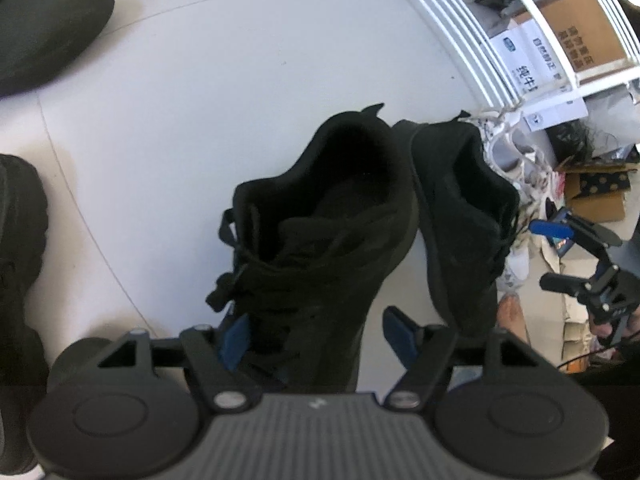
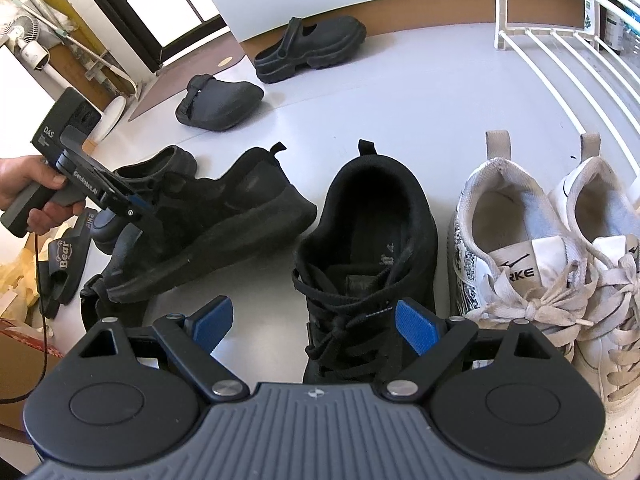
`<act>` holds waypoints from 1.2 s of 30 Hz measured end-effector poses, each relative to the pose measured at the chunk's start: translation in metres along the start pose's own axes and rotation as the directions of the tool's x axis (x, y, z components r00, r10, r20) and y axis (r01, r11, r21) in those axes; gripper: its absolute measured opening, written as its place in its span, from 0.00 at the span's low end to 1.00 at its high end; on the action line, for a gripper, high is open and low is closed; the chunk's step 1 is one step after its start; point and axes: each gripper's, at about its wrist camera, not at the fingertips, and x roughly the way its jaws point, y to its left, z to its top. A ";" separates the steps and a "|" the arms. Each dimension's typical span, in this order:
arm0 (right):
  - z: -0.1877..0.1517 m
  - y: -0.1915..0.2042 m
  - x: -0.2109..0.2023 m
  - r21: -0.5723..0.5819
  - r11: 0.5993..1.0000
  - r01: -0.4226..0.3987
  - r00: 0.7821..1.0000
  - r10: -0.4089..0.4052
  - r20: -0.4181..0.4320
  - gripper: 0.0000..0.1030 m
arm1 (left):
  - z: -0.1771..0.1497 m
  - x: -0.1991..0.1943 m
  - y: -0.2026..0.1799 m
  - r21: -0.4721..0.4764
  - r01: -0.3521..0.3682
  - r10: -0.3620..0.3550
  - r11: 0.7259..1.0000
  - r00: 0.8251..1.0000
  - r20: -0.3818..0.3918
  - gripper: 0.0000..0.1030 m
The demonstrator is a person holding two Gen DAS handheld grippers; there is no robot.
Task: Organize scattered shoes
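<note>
Here, left gripper (image 1: 316,334) clasping black sneaker (image 1: 320,240), tilted

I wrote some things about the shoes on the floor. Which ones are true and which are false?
1. The left tongs are at a black sneaker. True.
2. The right tongs are squeezing the other black sneaker. False: they are open, just above its laces.
3. The white sneakers stand side by side, to the right of that black sneaker. True.
4. The white rack is full of shoes. False: the bars in view are bare.
5. Two black clogs lie farther back on the floor. True.
</note>
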 end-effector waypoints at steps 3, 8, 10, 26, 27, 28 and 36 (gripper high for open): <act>0.003 0.000 -0.005 0.005 1.000 0.002 1.000 -0.002 0.011 0.89 | -0.006 -0.005 -0.001 -0.014 -0.028 0.028 1.000 0.999 0.032 0.76; 0.013 0.006 -0.016 -0.008 1.000 -0.003 0.999 0.003 0.038 0.89 | -0.016 -0.018 0.003 -0.054 -0.012 0.016 0.998 0.997 0.076 0.77; 0.021 0.014 -0.019 -0.030 0.999 -0.018 0.999 0.019 0.045 0.89 | -0.020 -0.020 0.003 -0.058 -0.012 0.018 0.998 0.996 0.091 0.77; 0.024 0.061 0.016 -0.089 0.987 -0.137 0.989 0.132 -0.064 0.89 | -0.064 -0.030 -0.006 -0.170 0.000 0.055 0.985 0.945 0.321 0.85; 0.023 0.063 0.019 -0.089 0.985 -0.145 0.988 0.138 -0.074 0.89 | -0.068 -0.027 -0.007 -0.185 -0.001 0.066 0.983 0.937 0.342 0.85; 0.023 0.066 0.022 -0.089 0.984 -0.152 0.986 0.145 -0.083 0.89 | -0.072 -0.023 -0.009 -0.198 -0.002 0.074 0.980 0.931 0.357 0.85; 0.016 0.076 0.038 -0.007 0.986 -0.164 0.979 0.162 -0.124 0.89 | -0.098 0.004 -0.031 -0.215 -0.036 0.102 0.976 0.947 0.305 0.85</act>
